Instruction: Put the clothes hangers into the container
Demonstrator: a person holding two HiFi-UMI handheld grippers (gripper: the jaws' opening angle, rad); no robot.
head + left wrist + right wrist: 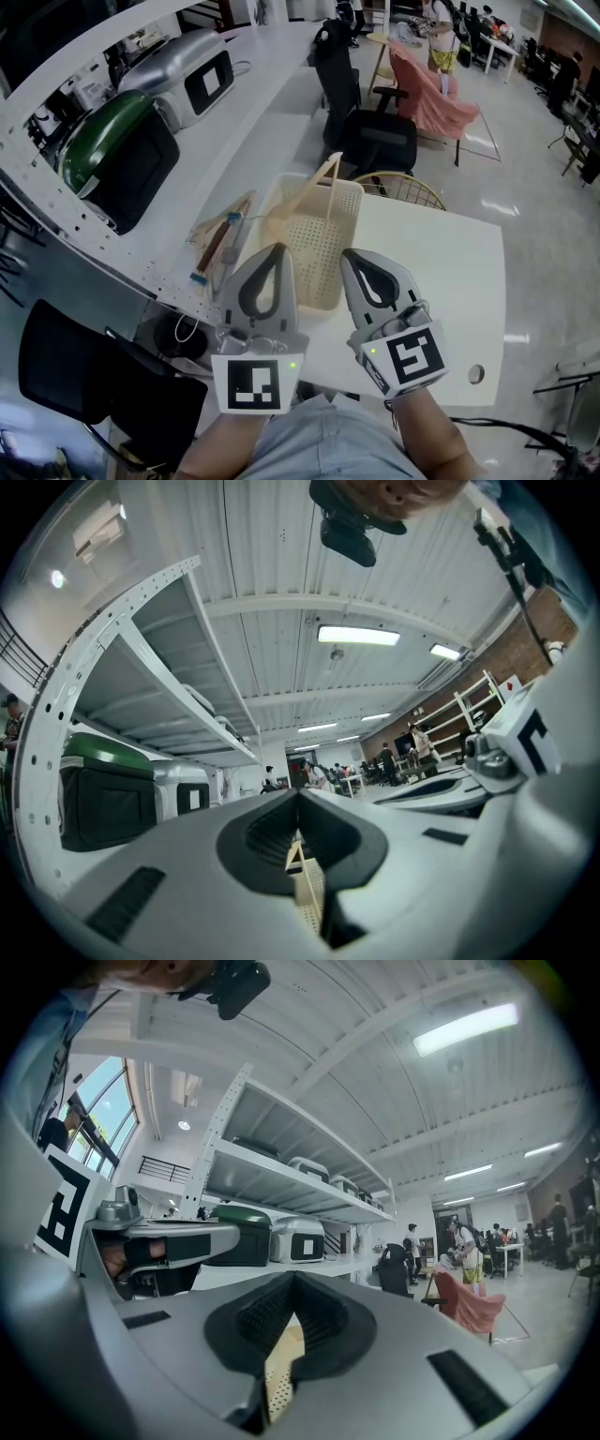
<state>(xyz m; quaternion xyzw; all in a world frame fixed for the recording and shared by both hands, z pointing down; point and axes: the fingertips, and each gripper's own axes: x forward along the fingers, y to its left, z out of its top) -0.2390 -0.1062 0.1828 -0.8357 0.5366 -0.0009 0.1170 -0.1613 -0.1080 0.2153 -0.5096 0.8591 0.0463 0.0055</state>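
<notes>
Left gripper (272, 249) and right gripper (352, 255), both with jaws closed on nothing, held side by side by a basket (349, 193) containing 1 hanger (315, 187)

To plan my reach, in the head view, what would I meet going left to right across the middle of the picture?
green-lidded case → loose clothes hangers → perforated basket → white table

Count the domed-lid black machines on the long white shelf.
2. Green-lidded black machine nearest the camera; silver-lidded black machine just beyond it along the white shelf. Others may sit out of view.
</notes>
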